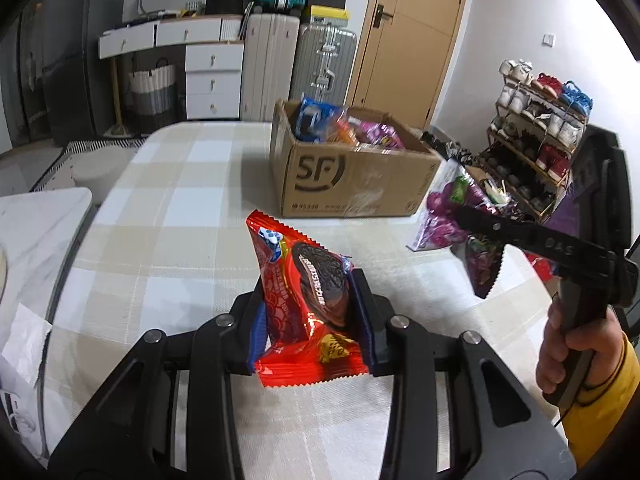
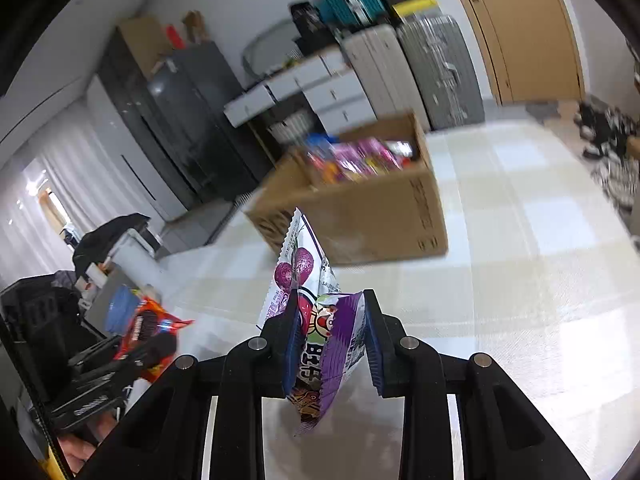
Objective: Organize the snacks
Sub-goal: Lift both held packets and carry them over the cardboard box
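- Here, a checked cloth covers the tabletop [image 1: 168, 216], and an open cardboard box [image 1: 352, 184] printed with "SF" stands toward its far edge, already heaped with bright snack packets [image 1: 348, 128].
- Beyond the far edge stand a white drawer unit [image 1: 212, 80], upright suitcases [image 1: 296, 64] and a wooden door [image 1: 412, 36]; a shoe rack [image 1: 536, 144] full of shoes stands off the right side.
- At the left edge a white marble-look surface [image 1: 36, 232] sits beside the tabletop, with crumpled paper [image 1: 20, 344] below it.
- Nothing lies on the cloth between the two grippers and the box in either view.
- The left gripper [image 1: 308, 312] is clamped on a red cookie packet [image 1: 304, 300]; both blue-lined pads press its sides, and the packet stands upright between them, over the near part of the tabletop.
- The right gripper [image 2: 332, 340] is clenched on a purple-and-white grape snack packet [image 2: 316, 320], which is squeezed and creased between the pads, its top poking up toward the box.
- In the left wrist view, the right gripper shows from the side near the tabletop's right edge, the purple packet hanging from it clear of the cloth, with a hand [image 1: 576, 356] in a yellow sleeve [image 1: 604, 412] on the handle.
- The right wrist view is blurred.
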Demonstrator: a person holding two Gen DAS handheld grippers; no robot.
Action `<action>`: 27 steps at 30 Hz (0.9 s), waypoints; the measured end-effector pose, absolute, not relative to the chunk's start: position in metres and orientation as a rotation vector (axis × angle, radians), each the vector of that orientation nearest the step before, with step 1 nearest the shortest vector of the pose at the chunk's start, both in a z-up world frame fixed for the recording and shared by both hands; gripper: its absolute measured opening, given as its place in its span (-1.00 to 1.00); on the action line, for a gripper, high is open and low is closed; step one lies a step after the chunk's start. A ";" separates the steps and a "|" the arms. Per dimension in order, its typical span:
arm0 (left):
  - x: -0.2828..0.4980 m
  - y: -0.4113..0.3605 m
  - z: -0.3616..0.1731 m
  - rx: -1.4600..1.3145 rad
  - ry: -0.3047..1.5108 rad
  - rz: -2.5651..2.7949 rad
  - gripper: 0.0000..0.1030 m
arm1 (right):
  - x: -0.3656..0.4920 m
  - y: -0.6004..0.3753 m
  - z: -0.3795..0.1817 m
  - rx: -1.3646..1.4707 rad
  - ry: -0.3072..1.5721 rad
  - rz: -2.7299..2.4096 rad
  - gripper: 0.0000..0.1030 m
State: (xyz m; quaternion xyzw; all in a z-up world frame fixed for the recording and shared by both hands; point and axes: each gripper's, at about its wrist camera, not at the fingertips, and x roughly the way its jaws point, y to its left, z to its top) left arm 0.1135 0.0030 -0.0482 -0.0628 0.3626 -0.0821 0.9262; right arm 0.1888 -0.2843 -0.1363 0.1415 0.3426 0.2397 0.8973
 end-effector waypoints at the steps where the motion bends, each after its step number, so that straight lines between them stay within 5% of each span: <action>1: 0.107 0.002 -0.042 -0.126 0.731 -0.169 -0.36 | 0.181 -0.284 -0.129 0.288 0.692 0.502 -0.46; 14: 0.028 -0.006 0.042 -0.132 0.578 -0.221 -0.36 | 0.065 -0.291 -0.034 0.283 0.482 0.604 -0.46; 27: -0.030 -0.007 0.089 -0.119 0.509 -0.259 -0.36 | 0.018 -0.294 -0.024 0.287 0.459 0.614 -0.46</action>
